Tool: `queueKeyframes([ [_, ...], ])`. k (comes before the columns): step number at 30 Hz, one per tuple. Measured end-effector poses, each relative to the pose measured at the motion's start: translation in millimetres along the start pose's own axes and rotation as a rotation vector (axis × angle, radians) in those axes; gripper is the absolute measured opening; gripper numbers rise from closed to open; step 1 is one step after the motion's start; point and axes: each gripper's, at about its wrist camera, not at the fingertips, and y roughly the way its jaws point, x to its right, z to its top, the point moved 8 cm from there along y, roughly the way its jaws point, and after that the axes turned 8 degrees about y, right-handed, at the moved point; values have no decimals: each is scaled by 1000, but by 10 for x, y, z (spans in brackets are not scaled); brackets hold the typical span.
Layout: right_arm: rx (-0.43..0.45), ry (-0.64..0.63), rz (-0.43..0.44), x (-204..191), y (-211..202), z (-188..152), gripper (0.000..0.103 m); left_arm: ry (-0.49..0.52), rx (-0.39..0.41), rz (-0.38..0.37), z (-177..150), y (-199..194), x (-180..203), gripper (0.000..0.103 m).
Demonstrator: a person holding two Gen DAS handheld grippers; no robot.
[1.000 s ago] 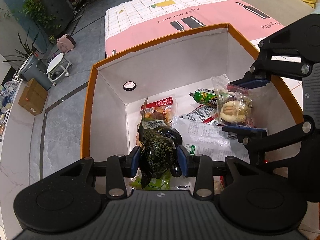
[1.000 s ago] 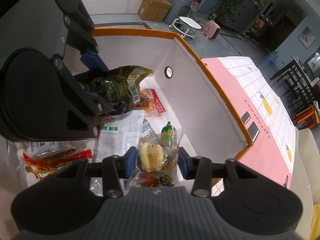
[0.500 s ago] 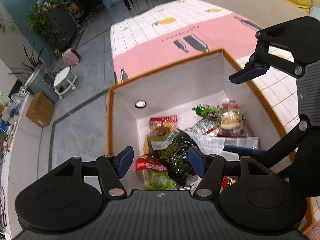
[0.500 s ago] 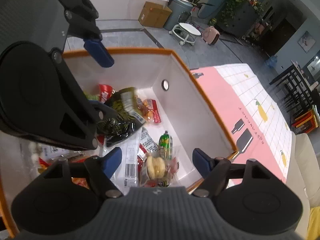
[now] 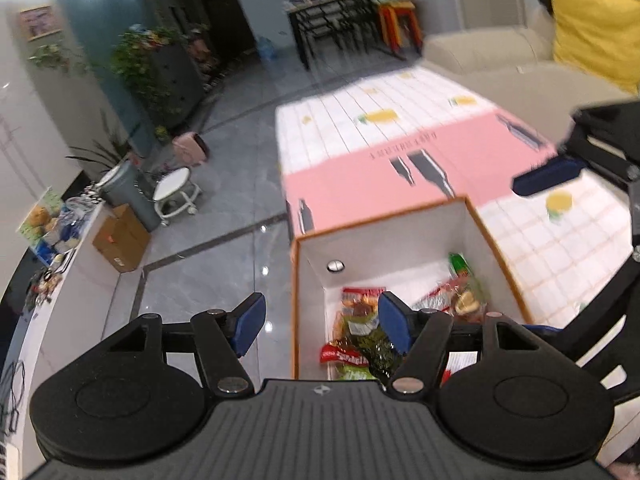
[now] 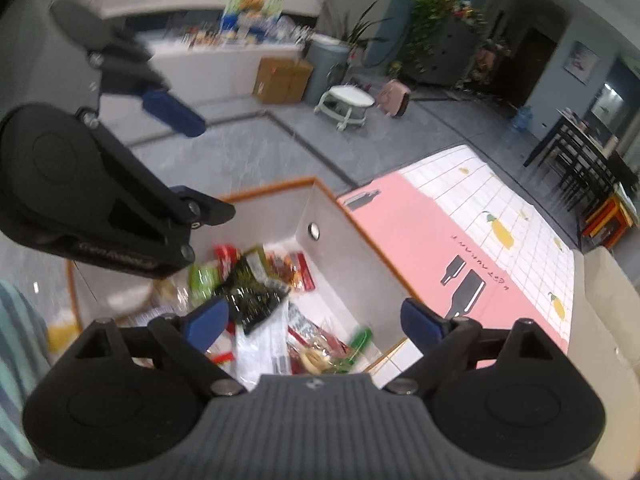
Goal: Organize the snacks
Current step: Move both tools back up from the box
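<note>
A white box with an orange rim [image 5: 400, 216] [image 6: 280, 184] holds several snack packets. Among them lie a dark green packet [image 5: 374, 344] [image 6: 250, 300] and a clear bag with a bun [image 5: 466, 300] [image 6: 316, 358] beside a green sausage [image 5: 460, 264] [image 6: 360, 338]. My left gripper [image 5: 322, 322] hangs well above the box's left wall. Its jaws are opening and nothing is between them. My right gripper [image 6: 314, 320] hangs above the box's near right part. Its jaws are opening wide and they hold nothing. Each view shows the other gripper's blue pads [image 5: 552, 172] [image 6: 172, 110].
The box stands on a pink and white checked tablecloth [image 5: 400, 148] [image 6: 500, 240]. A sofa with a yellow cushion [image 5: 592, 28] lies beyond it. On the grey floor stand a white stool [image 5: 174, 196], a cardboard carton [image 5: 120, 240] and plants. A striped sleeve [image 6: 16, 340] shows at the left.
Both grippers opened, let the dark green packet and the bun bag fall into the box, then rose well above it.
</note>
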Motion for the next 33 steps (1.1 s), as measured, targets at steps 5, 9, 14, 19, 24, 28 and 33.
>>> queueKeyframes([
  [5, 89, 112, 10, 44, -402, 51, 93, -79, 73, 41, 79, -338, -68, 77],
  [9, 160, 189, 13, 72, -706, -3, 98, -134, 148, 75, 108, -611, -38, 83],
  [14, 232, 282, -8, 128, -1002, -171, 99, -211, 211, 114, 58, -870, 42, 89],
  [19, 272, 374, -33, 178, -1222, -436, 99, -283, 218, 168, -88, -991, 187, 90],
  [24, 279, 424, -62, 199, -1296, -718, 99, -360, 166, 149, -285, -971, 339, 91],
  [28, 248, 428, -89, 207, -1259, -893, 99, -371, 88, 102, -439, -862, 468, 91],
  [33, 203, 452, -86, 206, -1140, -1077, 99, -367, 12, 77, -562, -679, 582, 91],
])
